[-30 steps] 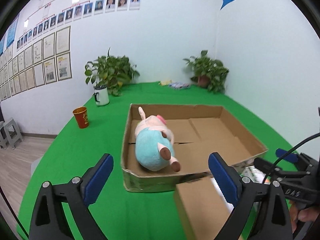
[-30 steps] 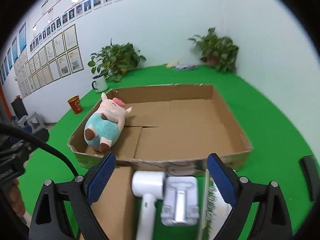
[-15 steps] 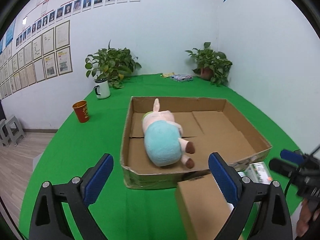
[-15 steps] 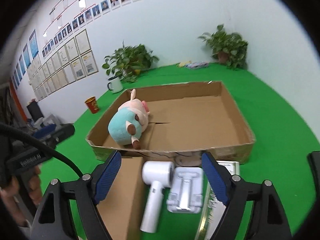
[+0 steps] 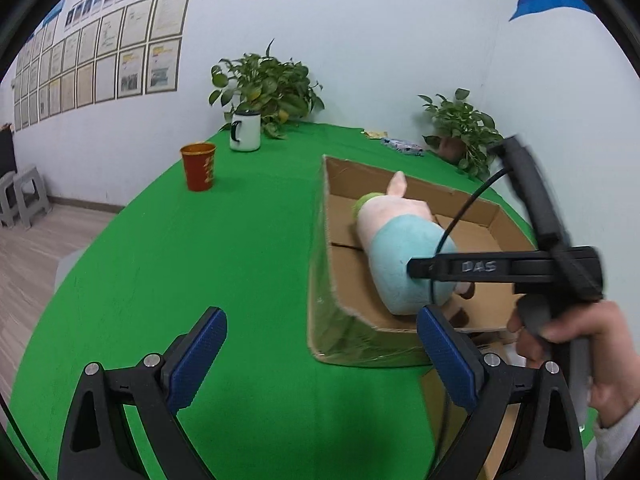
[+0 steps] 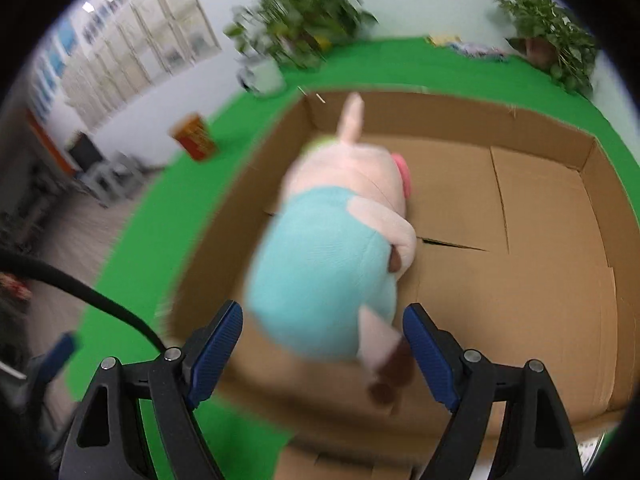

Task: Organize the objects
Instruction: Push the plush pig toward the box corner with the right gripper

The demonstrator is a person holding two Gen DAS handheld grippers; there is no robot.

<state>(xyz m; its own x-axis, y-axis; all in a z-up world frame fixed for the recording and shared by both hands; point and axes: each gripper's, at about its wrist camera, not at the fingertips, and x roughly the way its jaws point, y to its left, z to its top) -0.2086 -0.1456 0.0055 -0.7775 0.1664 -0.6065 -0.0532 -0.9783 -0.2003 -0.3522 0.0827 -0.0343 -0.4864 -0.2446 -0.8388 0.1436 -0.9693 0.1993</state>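
A plush pig (image 6: 332, 248) in a light blue outfit lies in the left part of an open cardboard tray (image 6: 560, 280) on the green table. My right gripper (image 6: 322, 354) is open, close over the tray's near edge, its blue pads on either side of the pig's rear. In the left wrist view the pig (image 5: 400, 256) lies in the tray (image 5: 344, 336), partly hidden by the right gripper's body. My left gripper (image 5: 322, 364) is open and empty above the green cloth left of the tray.
A red cup (image 5: 199, 166) and a white mug (image 5: 245, 132) stand at the far left of the table beside a potted plant (image 5: 268, 80). Another plant (image 5: 460, 128) stands at the back right. A small cardboard box (image 5: 496, 432) lies in front of the tray.
My right gripper has moved forward and left, from above the hair dryer and small box to the tray's near edge at the pig. My left gripper has swung left.
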